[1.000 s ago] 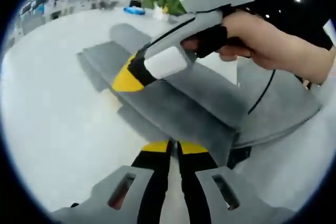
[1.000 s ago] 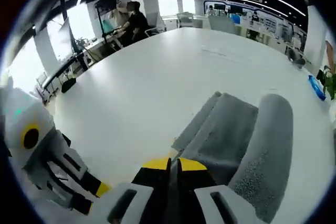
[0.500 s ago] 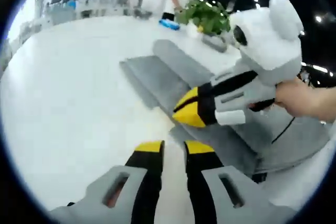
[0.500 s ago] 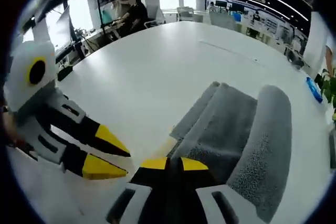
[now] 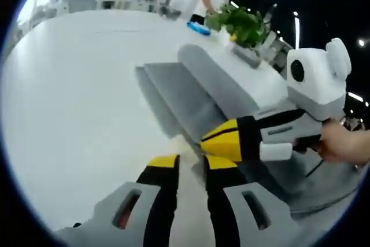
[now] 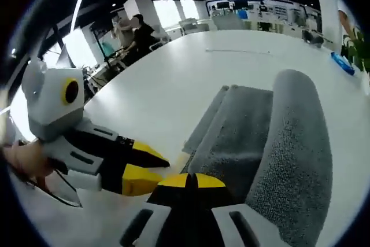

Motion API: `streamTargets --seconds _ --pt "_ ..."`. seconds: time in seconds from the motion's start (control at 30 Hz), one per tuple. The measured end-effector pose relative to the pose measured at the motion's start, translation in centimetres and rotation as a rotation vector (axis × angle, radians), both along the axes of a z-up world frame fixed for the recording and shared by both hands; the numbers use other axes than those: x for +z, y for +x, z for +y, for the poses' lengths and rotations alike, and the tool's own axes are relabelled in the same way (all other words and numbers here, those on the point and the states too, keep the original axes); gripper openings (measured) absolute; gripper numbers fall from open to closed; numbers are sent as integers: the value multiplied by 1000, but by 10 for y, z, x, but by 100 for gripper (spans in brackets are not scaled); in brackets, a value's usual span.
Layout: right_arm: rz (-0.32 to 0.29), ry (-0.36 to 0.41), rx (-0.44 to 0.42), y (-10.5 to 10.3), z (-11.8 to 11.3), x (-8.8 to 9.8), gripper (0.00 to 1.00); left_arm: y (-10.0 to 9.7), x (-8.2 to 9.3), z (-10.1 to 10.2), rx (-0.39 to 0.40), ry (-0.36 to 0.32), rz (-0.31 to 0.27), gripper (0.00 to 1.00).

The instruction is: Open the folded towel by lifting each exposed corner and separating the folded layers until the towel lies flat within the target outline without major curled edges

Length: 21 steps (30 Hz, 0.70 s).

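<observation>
The right gripper (image 6: pixel 186 181) clamps its jaws on the grey, nubbly folded towel (image 6: pixel 254 137) lying on the smooth white worktop (image 6: pixel 173 73). The left gripper (image 5: pixel 186 162) hovers beside it, jaws slightly parted, empty.

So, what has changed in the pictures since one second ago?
The left gripper opened its fingers, which were shut at the edge of the grey folded terry towel a second ago. The right gripper stays shut on the towel's near corner; the towel remains folded.
</observation>
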State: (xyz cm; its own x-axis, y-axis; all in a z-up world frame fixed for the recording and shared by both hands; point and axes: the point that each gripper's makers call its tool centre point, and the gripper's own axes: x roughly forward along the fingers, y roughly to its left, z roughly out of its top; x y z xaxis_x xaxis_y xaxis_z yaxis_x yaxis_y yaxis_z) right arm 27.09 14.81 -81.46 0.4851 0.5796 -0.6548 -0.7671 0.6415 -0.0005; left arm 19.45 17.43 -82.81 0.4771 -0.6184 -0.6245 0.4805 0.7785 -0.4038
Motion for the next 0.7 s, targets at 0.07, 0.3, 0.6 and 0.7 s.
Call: streamTargets --seconds 0.07,0.3,0.6,0.7 --pt "6 36 -49 1 -15 7 0 0 1 -2 3 -8 -1 14" --pt "13 53 -151 -5 -55 9 0 5 8 -10 12 -64 -6 5" --pt "30 42 -206 -7 -79 3 0 4 16 -17 -4 -112 -14 7" --pt "37 48 -220 -7 -83 3 0 3 19 -19 -6 -128 -17 8"
